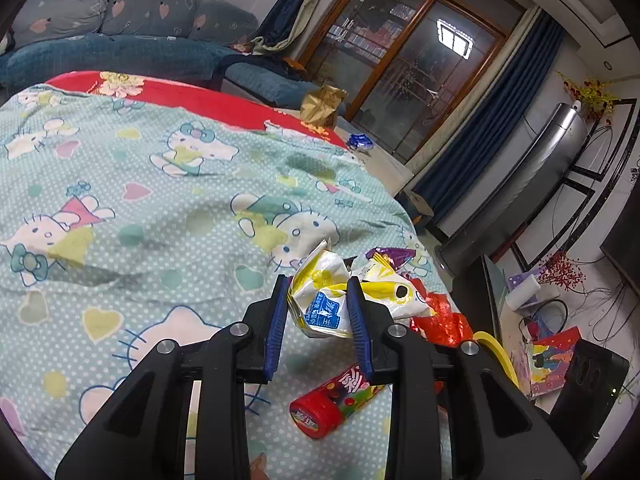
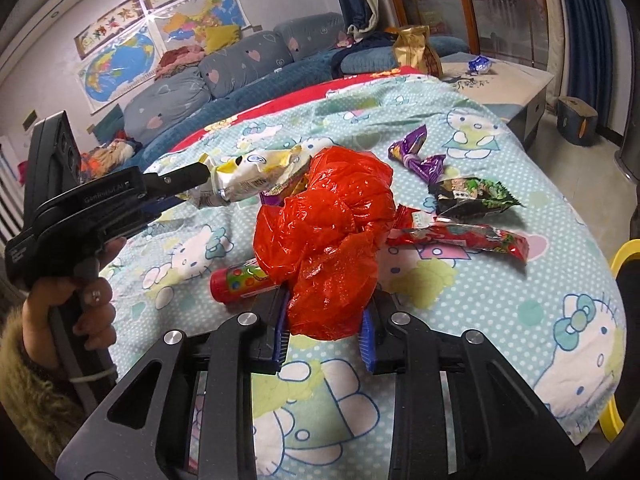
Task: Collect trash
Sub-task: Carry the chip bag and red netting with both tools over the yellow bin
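Gripping a crumpled white-and-yellow wrapper [image 1: 324, 300], the left gripper [image 1: 320, 312] holds it above the quilt [image 1: 140, 200]; right gripper [image 2: 326, 332] clamps the red plastic bag [image 2: 324, 232]. Next: wrapper into bag, at 3 o'clock.

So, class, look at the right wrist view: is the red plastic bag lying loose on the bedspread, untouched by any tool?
No: the right tool is shut on the red plastic bag, its blue pads pinching the bag's lower end.
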The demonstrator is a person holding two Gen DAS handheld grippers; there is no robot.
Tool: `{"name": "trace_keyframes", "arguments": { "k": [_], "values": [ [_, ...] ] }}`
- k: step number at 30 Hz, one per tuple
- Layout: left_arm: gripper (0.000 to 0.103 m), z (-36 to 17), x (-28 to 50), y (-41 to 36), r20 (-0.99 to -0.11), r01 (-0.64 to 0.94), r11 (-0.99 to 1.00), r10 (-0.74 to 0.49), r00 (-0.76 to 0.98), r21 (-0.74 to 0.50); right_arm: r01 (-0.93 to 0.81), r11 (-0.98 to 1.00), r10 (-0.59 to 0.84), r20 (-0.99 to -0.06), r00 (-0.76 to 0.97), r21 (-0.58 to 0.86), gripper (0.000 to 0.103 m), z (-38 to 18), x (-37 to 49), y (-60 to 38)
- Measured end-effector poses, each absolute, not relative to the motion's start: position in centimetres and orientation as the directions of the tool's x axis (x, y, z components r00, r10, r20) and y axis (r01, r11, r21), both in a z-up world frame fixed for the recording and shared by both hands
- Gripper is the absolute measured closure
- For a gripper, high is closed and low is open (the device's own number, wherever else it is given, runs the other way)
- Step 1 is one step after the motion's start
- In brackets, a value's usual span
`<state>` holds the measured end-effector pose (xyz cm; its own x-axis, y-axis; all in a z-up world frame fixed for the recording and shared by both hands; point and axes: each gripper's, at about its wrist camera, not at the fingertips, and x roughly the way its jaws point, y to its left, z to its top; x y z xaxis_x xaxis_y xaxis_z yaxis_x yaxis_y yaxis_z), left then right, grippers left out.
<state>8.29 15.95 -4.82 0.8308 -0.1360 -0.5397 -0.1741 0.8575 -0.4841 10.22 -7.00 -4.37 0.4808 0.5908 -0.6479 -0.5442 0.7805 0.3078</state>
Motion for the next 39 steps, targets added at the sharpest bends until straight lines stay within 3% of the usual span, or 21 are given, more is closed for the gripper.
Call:
{"name": "trace_keyframes", "arguments": {
  "k": [39],
  "values": [
    [0.075,-0.5,8.3,8.6,-0.466,0.019,0.899,-0.245,0.85,-0.438,-0.422,0.856,0.514,-0.574,0.637,0.298,0.082,-1.5,9.3,-15.5]
  ]
}}
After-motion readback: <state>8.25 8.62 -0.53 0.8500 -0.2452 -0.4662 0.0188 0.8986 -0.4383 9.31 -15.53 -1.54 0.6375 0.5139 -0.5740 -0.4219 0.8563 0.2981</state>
